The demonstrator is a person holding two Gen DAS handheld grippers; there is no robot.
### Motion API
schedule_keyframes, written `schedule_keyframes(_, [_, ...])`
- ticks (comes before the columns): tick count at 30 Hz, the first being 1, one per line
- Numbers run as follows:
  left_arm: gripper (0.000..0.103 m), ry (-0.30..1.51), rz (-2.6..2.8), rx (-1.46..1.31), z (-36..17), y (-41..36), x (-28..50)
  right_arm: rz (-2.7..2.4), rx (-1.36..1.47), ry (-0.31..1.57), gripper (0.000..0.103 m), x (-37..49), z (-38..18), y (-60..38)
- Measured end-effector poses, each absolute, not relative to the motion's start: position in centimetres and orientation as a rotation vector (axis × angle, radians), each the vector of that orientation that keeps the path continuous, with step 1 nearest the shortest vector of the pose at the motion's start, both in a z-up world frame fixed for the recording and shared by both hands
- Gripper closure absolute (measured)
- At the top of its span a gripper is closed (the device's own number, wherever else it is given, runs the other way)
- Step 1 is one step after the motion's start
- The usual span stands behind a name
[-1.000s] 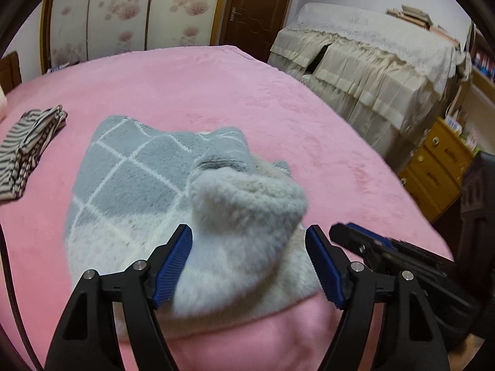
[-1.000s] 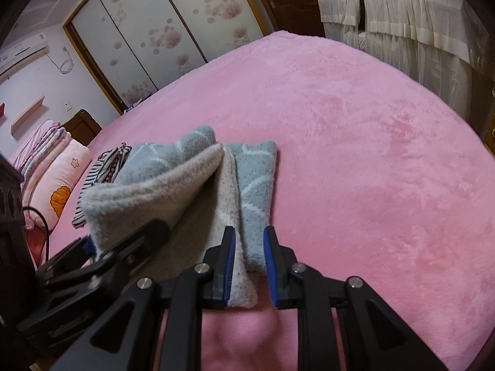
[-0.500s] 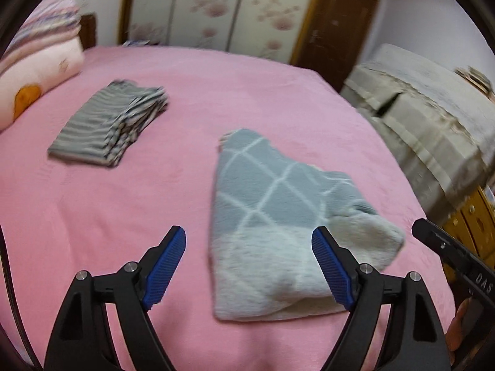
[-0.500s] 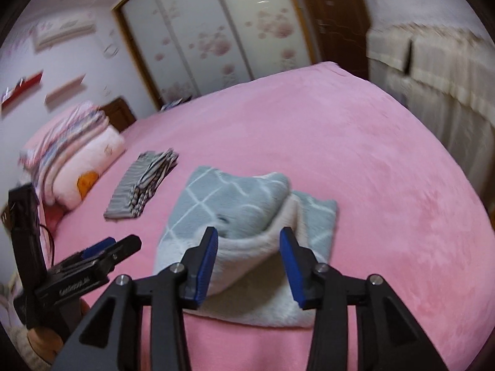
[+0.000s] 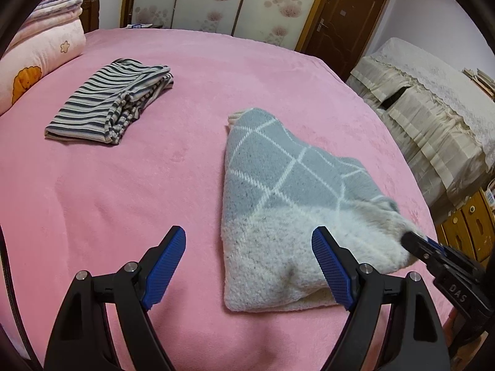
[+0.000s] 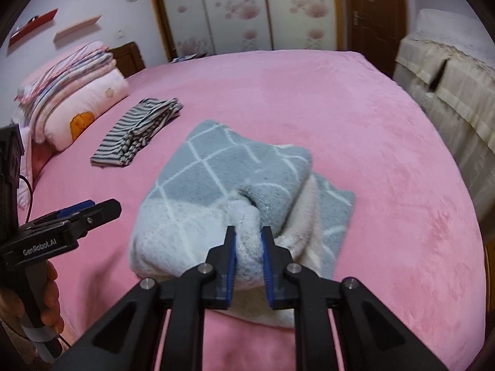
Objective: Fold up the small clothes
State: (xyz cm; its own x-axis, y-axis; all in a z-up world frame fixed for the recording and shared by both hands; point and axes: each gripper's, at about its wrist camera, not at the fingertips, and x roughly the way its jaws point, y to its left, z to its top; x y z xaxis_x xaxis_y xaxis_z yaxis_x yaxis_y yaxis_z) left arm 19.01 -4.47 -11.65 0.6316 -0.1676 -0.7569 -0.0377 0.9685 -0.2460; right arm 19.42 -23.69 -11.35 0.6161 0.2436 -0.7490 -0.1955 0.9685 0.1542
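A grey fleece garment with a white diamond grid and a pale fluffy lining lies partly folded on the pink bed. My left gripper hangs open above its near left corner, pads clear of the cloth. In the right wrist view, the same garment has a fluffy fold bunched between the pads of my right gripper, whose jaws are closing on it. From the left wrist view the right gripper pinches the garment's near right corner, lifting it slightly. The left gripper shows at far left, in a hand.
A folded striped garment lies further back on the left. Stacked pillows and quilts fill the bed's head end. Cloth-covered furniture and wooden drawers stand beyond the right edge. A dark door and wardrobe panels line the back.
My left gripper swung left off the raised fluffy fold, which dropped onto the garment. The right gripper opened, shifted onto that fold, and closed on it.
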Motion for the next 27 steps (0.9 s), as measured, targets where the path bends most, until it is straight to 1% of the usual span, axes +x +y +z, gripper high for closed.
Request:
schedule_keyframes(9, [0.02,0.998,-0.12,-0.147,-15.7,-6.6,19.6,0.105,0.237,0.903,0.09,15.4,-16.7,-27.3])
schedule_keyframes(10, [0.019,0.999,-0.126,-0.134,-16.2,-6.9,19.6,0.096,0.252,0.902,0.091,15.2,-17.1,-27.5])
schedule_keyframes(12, [0.013,0.999,-0.117,-0.113,-16.8,-7.1,19.6,0.087,0.266,0.921,0.091,15.1,-18.3,-27.5])
schedule_keyframes(14, [0.012,1.0,-0.113,-0.114,-17.1,-7.1,19.7,0.089,0.266,0.941,0.09,15.3,-19.0,-27.3])
schedule_keyframes(19, [0.012,0.993,-0.111,-0.139,-17.1,-6.6,19.9,0.117,0.256,0.926,0.087,15.6,-17.5,-27.1])
schedule_keyframes(21, [0.012,0.99,-0.11,-0.141,-17.1,-6.6,19.9,0.119,0.256,0.928,0.083,15.7,-16.9,-27.1])
schedule_keyframes(23, [0.012,0.982,-0.107,-0.14,-17.1,-6.6,19.9,0.118,0.253,0.923,0.077,15.9,-16.0,-27.0])
schedule_keyframes(27, [0.012,0.978,-0.112,-0.15,-17.2,-6.7,19.7,0.139,0.251,0.884,0.073,17.0,-13.6,-26.9])
